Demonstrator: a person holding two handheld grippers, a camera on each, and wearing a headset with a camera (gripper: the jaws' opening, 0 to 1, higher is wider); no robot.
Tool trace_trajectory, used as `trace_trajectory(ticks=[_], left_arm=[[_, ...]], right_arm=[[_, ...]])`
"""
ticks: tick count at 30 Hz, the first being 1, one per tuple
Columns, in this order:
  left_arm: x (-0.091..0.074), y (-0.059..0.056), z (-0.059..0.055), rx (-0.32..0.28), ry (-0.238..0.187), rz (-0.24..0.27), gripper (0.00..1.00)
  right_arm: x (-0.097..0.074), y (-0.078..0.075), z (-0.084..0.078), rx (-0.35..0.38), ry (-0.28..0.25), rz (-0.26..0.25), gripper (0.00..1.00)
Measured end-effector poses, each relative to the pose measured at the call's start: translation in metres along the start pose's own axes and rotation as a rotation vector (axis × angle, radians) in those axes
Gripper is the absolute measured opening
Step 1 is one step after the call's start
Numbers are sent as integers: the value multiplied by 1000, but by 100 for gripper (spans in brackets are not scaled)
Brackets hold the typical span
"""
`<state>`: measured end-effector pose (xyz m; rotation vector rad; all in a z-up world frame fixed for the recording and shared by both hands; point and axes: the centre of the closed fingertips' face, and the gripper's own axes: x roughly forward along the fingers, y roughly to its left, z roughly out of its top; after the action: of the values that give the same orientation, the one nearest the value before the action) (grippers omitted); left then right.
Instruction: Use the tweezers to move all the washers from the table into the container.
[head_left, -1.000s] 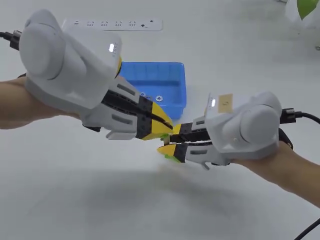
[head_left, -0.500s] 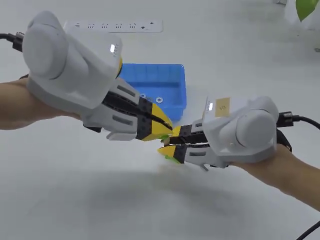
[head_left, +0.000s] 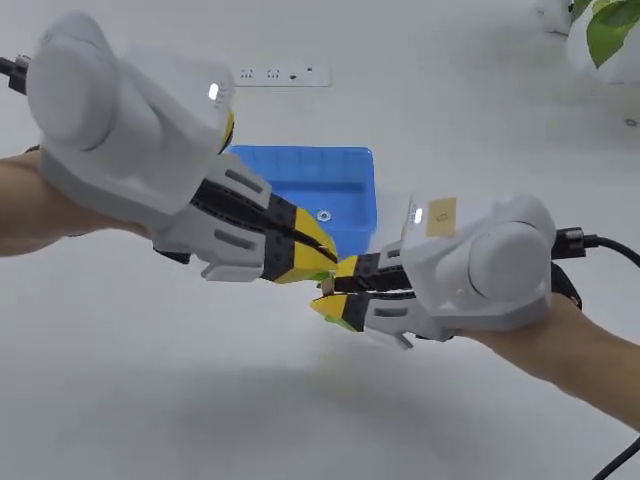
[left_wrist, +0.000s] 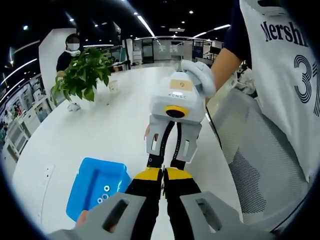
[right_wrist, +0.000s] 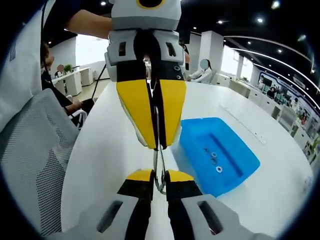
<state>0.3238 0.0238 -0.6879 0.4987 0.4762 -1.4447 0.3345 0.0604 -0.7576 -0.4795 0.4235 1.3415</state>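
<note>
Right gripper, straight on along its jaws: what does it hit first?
Straight ahead of the right gripper is the left gripper, very near and pointing back at it, with the tweezers bridging the two. The blue container lies off to the side of that line.

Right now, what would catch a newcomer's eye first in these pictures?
The left gripper and right gripper meet tip to tip at the middle of the head view, with thin metal tweezers running between their yellow jaws. Just behind them on the white table sits a bright blue container with a few washers inside.
</note>
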Motion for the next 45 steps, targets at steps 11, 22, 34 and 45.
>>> trace_trajectory(ticks=[11,22,34,45], left_arm=[[-24,0,20,35,0,28,6],[-40,28,24,58,-12,70,6],[-46,64,23,61,-23,110,6],[-30,99,2,31,-20,112,6]], right_arm=[[-9,-4,30,-59,-21,-2,10],[-6,-27,58,-107,-36,-16,10],[6,-66,63,-123,-35,-46,10],[24,-91,41,-92,-6,-51,10]])
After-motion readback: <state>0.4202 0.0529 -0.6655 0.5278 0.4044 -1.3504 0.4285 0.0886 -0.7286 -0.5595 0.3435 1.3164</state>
